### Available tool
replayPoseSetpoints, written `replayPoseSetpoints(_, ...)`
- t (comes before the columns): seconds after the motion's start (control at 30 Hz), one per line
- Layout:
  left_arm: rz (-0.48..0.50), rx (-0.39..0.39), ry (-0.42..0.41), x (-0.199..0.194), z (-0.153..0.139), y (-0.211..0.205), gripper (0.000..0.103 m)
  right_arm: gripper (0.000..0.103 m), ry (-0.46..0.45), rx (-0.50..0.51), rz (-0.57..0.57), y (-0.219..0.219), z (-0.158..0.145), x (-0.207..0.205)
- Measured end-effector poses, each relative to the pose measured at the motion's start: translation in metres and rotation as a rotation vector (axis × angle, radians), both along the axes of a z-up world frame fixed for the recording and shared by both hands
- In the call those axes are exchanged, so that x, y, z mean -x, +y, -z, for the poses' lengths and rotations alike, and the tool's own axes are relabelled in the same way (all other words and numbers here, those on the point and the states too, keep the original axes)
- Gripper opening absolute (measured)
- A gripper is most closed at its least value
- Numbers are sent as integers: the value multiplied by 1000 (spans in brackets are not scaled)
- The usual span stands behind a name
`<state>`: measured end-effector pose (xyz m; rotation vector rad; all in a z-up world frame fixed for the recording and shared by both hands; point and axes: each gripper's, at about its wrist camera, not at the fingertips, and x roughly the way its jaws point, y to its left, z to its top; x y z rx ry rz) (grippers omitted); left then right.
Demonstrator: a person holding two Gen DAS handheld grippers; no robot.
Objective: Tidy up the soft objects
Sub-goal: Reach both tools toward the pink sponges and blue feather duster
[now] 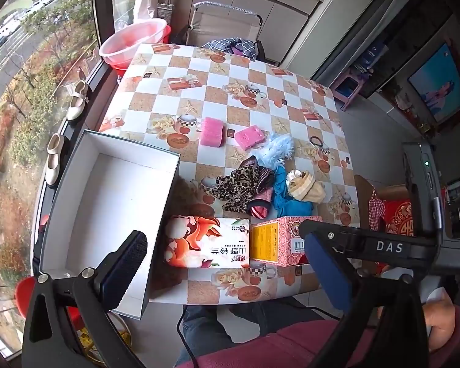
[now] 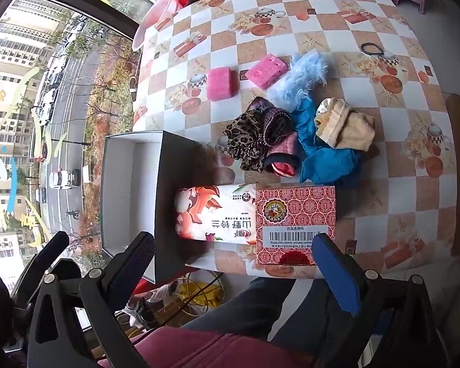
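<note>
1. Your bench (image 1: 260, 92) wears a checkered oilcloth printed with starfish, teapots and gift boxes; it stands beside a large window (image 1: 30, 61) that looks down on a street with trees and parked cars.
2. An open, empty grey box (image 1: 107, 214) with a white inside sits at the bench's window-side edge, partly overhanging it.
3. Just beside the box lie a floral tissue pack (image 1: 208, 242) and a red patterned carton (image 2: 294, 224), touching end to end at the near edge.
4. The soft things are heaped mid-bench: a leopard-print cloth (image 2: 248, 141), a dark red pouch (image 2: 282, 153), a blue cloth (image 2: 325, 156), a cream knitted piece (image 2: 343, 125) and a pale blue fluffy piece (image 2: 300, 76).
5. Two pink sponges (image 2: 220, 84) (image 2: 266, 70) lie apart from the heap, farther out; a black hair tie (image 2: 372, 49) rests alone.
6. A pink basin (image 1: 132, 41) and a folding chair (image 1: 227, 24) stand past the far end; white shoes (image 1: 76, 101) line the sill.
7. Your left gripper (image 1: 227, 266) and right gripper (image 2: 236, 270) hover over the near edge, jaws spread wide, holding nothing.
</note>
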<state>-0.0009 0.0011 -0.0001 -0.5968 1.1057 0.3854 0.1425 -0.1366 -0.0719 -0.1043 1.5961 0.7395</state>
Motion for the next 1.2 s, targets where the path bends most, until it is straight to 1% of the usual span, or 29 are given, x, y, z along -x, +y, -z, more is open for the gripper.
replayPoseSetpoints(0.33,-10,14,0,6,2,5,102,103,7,9,15,3,2,5)
replayPoseSetpoints(0.37,-13,0,13,7,7,11,102,103,8,9,15,3,2,6)
replayPoseSetpoints(0.5,-3,20,21,6,18,11,102,103,-1,20,29,1,6,8)
replayPoseSetpoints(0.53,6,27,19,8,11,12,102,103,1,14,35,0,7,8)
replayPoseSetpoints(0.6,21,35,26,7,13,12,102,103,20,29,53,-4,11,8)
replayPoseSetpoints(0.63,30,41,28,6,14,11,102,103,48,57,61,-5,12,8)
replayPoseSetpoints(0.73,55,56,35,6,18,9,102,103,79,71,94,-11,13,6)
replayPoseSetpoints(0.77,66,58,31,4,19,7,102,103,75,69,103,-13,13,5)
replayPoseSetpoints(0.8,77,66,30,3,20,6,102,103,62,45,108,-15,14,3)
replayPoseSetpoints(0.83,86,73,31,2,21,4,102,103,66,55,113,-17,14,2)
replayPoseSetpoints(0.87,94,48,14,0,22,3,102,103,66,63,116,-18,15,1)
replayPoseSetpoints(0.97,102,88,15,-7,29,2,102,103,47,56,123,-25,18,-7)
replayPoseSetpoints(1.03,90,134,48,-13,37,5,102,103,32,66,126,-30,17,-14)
replayPoseSetpoints(1.13,64,164,79,-23,48,9,102,103,38,59,154,-42,19,-33)
replayPoseSetpoints(1.2,46,146,98,-30,52,13,102,103,33,67,166,-50,20,-48)
